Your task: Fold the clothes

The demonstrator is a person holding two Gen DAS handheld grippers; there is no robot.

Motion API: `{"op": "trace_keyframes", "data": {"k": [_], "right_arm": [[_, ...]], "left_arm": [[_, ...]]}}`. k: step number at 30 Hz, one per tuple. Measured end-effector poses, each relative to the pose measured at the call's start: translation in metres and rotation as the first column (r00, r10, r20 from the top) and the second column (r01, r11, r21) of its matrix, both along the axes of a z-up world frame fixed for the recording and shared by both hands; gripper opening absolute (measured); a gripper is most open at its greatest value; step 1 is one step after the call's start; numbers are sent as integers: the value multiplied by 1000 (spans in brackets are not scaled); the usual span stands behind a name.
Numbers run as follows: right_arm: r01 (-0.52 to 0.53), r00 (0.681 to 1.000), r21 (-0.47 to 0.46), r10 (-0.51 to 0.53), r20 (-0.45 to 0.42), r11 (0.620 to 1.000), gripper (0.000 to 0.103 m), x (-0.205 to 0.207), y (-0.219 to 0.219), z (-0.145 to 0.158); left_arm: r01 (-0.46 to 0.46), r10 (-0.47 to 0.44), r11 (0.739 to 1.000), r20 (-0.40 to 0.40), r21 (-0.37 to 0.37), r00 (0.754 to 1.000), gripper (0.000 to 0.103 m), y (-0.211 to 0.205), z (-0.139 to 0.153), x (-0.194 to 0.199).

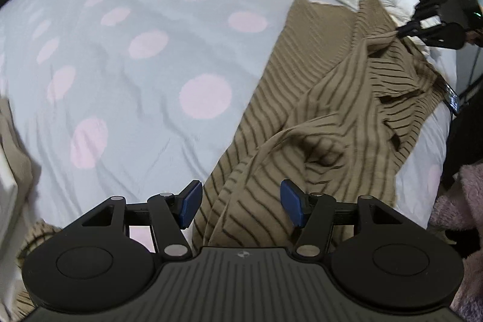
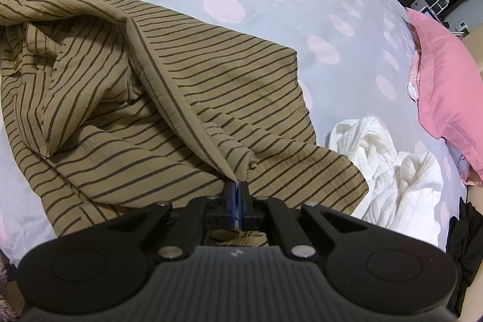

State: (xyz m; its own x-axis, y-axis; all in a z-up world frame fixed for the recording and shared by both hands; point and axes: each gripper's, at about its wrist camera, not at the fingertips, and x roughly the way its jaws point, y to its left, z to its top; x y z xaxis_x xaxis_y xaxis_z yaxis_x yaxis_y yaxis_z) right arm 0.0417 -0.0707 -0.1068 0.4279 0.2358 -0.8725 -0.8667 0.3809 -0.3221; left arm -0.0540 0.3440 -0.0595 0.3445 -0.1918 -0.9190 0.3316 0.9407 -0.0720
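Your right gripper (image 2: 238, 186) has its jaws pressed together, pinching a fold of the brown striped shirt (image 2: 169, 98). Your left gripper (image 1: 241, 201) has its jaws spread wide, with the shirt's near end lying between them. That shirt lies rumpled on the grey bedspread with pink dots (image 1: 120, 56). Just beside the shirt's far side sits a white crumpled cloth (image 2: 389, 168). Farther off rests a pink pillow (image 2: 446, 86).
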Motion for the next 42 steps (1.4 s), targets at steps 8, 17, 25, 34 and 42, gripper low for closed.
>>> {"op": "trace_keyframes", "data": {"k": [8, 17, 25, 34, 42], "right_arm": [[-11, 1000, -12, 10, -6, 1000, 2, 1, 1, -4], [2, 997, 37, -5, 76, 999, 2, -4, 1, 10], [16, 960, 223, -77, 271, 975, 2, -28, 1, 63], [27, 868, 383, -211, 449, 923, 1, -57, -9, 149], [-24, 891, 320, -124, 436, 947, 1, -80, -12, 189]], "left_arm": [[-17, 11, 996, -66, -86, 998, 26, 10, -19, 8], [-115, 116, 993, 24, -38, 993, 3, -3, 6, -12], [-381, 383, 922, 281, -64, 880, 0, 4, 76, -56], [-492, 460, 866, 525, -88, 716, 0, 1, 162, -105], [-515, 461, 853, 572, -77, 678, 0, -10, 183, -118]]}}
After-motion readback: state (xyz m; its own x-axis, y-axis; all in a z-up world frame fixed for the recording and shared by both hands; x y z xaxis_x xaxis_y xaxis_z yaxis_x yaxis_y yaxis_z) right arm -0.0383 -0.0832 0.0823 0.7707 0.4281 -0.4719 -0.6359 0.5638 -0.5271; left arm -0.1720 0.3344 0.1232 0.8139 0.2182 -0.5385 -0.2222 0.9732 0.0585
